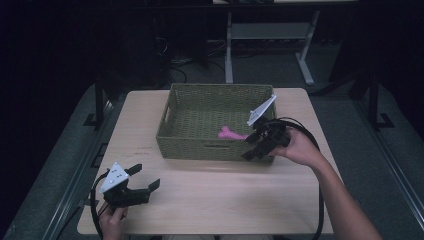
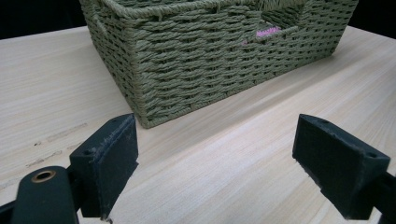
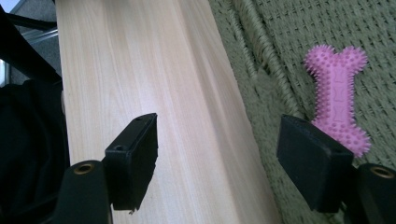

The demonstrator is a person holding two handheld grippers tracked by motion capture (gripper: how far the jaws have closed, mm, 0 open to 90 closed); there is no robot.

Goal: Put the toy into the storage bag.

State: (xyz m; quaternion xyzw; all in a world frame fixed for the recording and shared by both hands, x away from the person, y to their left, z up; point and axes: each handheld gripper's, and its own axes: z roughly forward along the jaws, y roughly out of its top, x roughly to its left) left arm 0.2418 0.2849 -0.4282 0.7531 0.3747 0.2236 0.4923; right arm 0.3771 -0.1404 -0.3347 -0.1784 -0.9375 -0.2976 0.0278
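Pink bone toy lying in the woven basket, both grippers empty.

From above, the right gripper point(image 1: 256, 149) hangs at the basket point(image 1: 190, 145)'s near right corner, the left gripper point(image 1: 142, 180) low over the table point(image 1: 225, 200). Left gripper view: jaws spread wide, nothing between. Right gripper view: jaws wide apart and empty, straddling the rim, the bone toy point(image 3: 339, 98) on the basket floor.

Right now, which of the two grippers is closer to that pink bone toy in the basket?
The right gripper. It hangs over the basket's near right corner, beside the pink bone toy. The left gripper sits by the table's near left corner, outside the basket.
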